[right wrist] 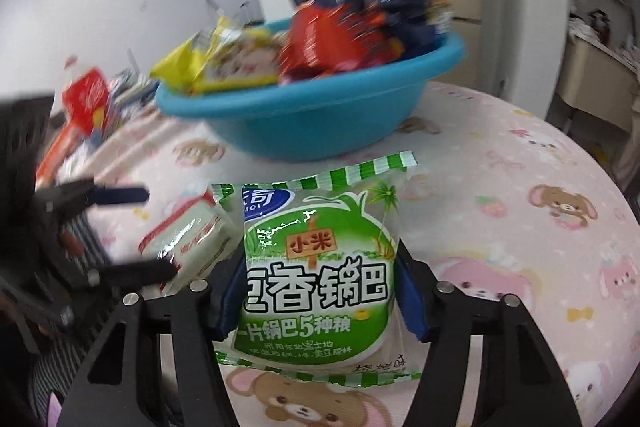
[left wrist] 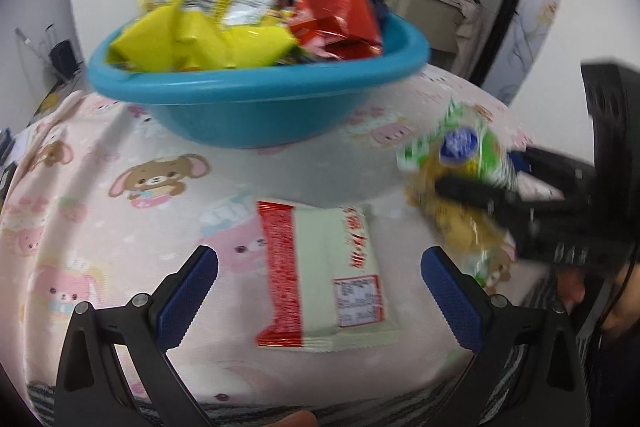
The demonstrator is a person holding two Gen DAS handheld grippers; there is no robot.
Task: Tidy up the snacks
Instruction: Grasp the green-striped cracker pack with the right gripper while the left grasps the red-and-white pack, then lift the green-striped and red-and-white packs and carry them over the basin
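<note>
Left hand-held gripper [left wrist: 319,281]: jaws wide, pads clear of the white-and-red pack [left wrist: 328,275] lying flat between them near the surface's front edge. Blue basin [left wrist: 256,107] of snacks behind, mid-surface. Right hand-held gripper [right wrist: 316,293]: pads closed on the green pack [right wrist: 316,267], held upright.

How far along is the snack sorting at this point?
Done: the blue basin already holds a heap of packets. In hand: the right gripper is shut on the green rice-crust packet. Left: the white-and-red packet lies on the cloth between the open left gripper fingers, ungrasped.
</note>
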